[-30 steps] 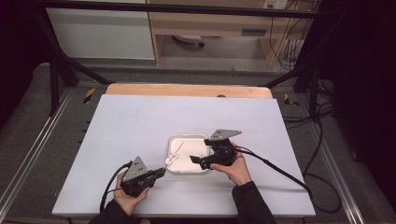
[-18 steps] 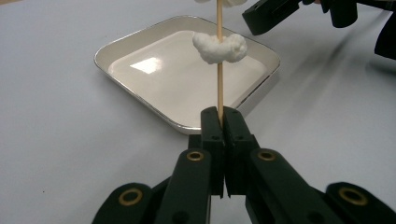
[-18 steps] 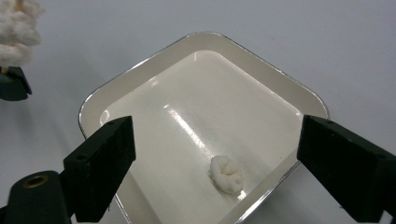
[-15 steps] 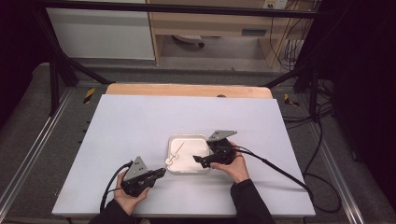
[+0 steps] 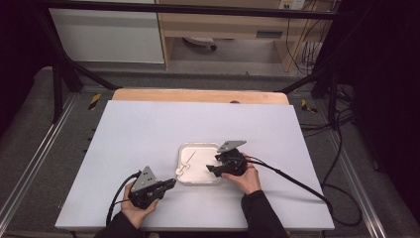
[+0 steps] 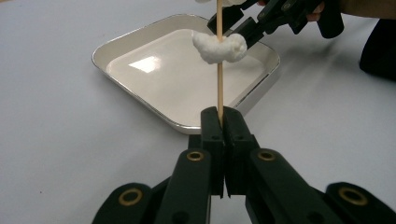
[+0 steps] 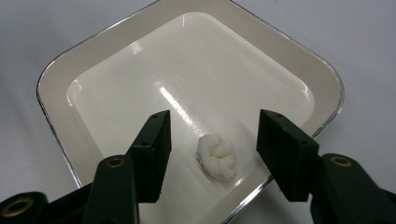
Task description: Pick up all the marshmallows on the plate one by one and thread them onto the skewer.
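Observation:
A white square tray (image 5: 198,179) sits at the table's near middle. My left gripper (image 5: 171,183) (image 6: 219,116) is shut on a thin wooden skewer (image 6: 219,88) that reaches out over the tray, with a white fluffy lump (image 6: 220,46) threaded on it. From the tray's right side my right gripper (image 5: 210,169) (image 7: 212,135) hangs low over the tray floor. Its jaws have just been closing. A second white lump (image 7: 215,157) lies in the tray between them, and the pads (image 7: 152,154) stand clear of it on both sides.
The tray (image 7: 187,70) rests on a pale table sheet (image 5: 148,134). A wooden strip (image 5: 198,95) runs along the table's far edge. Black cables (image 5: 292,178) trail from both grippers toward the near and right sides.
My right gripper has sunk a little toward the tray and its jaws have narrowed around the loose lump. The left gripper and skewer have stayed put.

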`<state>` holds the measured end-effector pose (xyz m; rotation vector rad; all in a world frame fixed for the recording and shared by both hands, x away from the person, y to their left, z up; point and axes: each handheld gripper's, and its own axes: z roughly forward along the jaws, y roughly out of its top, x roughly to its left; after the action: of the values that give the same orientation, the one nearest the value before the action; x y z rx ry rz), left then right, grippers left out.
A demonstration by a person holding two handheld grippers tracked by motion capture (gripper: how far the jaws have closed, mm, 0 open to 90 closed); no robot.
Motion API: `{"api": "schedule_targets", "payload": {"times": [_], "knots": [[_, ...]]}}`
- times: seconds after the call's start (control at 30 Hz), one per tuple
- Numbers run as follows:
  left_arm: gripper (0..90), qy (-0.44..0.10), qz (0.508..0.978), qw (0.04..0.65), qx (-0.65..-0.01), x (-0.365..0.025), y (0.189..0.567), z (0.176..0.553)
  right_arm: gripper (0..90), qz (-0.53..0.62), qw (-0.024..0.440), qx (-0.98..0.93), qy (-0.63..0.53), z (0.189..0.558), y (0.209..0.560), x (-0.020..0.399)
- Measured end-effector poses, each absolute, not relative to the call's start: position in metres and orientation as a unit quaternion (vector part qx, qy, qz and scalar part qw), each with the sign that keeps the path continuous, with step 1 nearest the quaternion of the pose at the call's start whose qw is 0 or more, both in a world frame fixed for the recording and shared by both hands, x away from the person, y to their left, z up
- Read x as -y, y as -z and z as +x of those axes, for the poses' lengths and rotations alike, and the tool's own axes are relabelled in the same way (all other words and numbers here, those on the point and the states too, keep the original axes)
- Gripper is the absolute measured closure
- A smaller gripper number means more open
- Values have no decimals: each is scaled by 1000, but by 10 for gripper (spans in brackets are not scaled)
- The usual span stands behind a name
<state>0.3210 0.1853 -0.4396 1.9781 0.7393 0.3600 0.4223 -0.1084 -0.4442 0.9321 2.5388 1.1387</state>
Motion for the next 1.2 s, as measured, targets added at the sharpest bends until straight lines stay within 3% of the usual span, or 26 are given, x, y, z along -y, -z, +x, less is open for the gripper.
{"api": "schedule_targets", "payload": {"times": [0.6, 1.2], "knots": [[886, -148, 811, 479, -302, -185, 439, 321, 694, 307, 114, -870, -369, 420, 448, 107], [886, -148, 811, 480, -300, -185, 439, 320, 759, 306, 106, -859, -396, 418, 440, 109]]}}
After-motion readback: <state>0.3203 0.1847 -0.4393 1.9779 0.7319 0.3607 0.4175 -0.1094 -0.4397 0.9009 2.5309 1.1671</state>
